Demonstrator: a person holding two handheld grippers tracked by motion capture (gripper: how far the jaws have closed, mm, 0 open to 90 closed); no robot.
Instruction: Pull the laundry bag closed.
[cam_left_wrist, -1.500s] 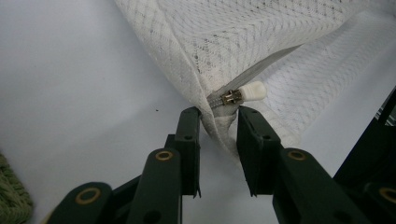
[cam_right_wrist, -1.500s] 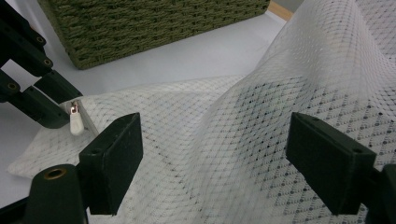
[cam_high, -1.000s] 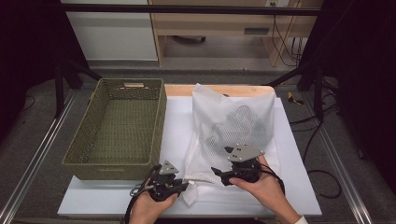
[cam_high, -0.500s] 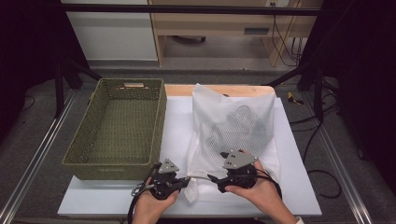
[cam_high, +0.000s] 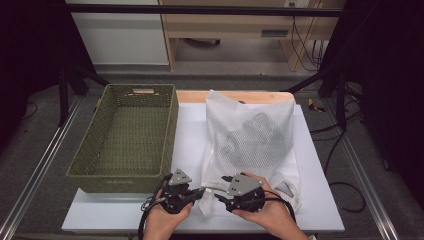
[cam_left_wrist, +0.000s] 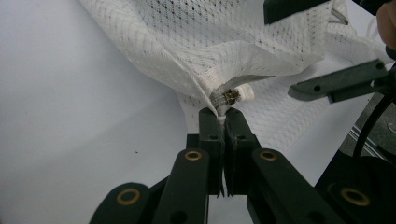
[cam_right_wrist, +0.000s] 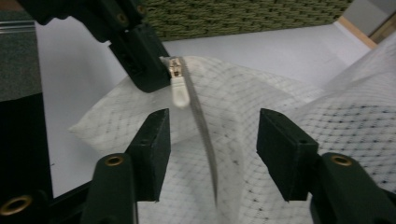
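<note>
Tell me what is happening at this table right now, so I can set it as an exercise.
A person works on a white mesh bag lying on the white table, beside a green woven basket. The left gripper is shut on the bag's corner at the end of the zipper. The right gripper is open, its jaws on either side of the zipper, near the white pull tab. The bag holds something dark.
</note>
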